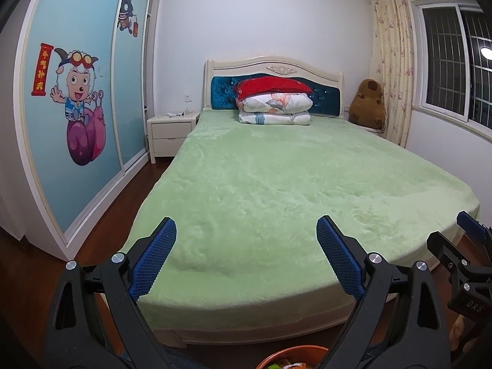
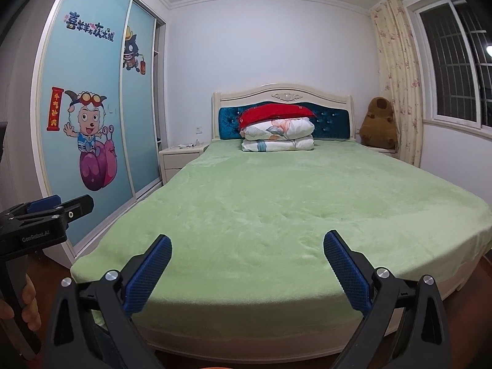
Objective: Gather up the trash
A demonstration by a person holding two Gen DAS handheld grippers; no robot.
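My left gripper (image 1: 246, 233) is open and empty, held above the foot of a bed with a green blanket (image 1: 276, 184). My right gripper (image 2: 247, 246) is open and empty too, over the same bed end (image 2: 276, 209). An orange bin (image 1: 292, 357) with some wrappers inside shows at the bottom edge of the left wrist view, below the left gripper. No loose trash shows on the blanket. The right gripper also shows at the right edge of the left wrist view (image 1: 461, 246), and the left gripper at the left edge of the right wrist view (image 2: 46, 215).
Folded quilts with a red pillow (image 1: 273, 101) lie at the headboard. A white nightstand (image 1: 170, 132) with small items stands left of the bed, next to a cartoon wardrobe (image 1: 77, 107). A brown plush toy (image 1: 369, 104) sits by the curtain and window at the right.
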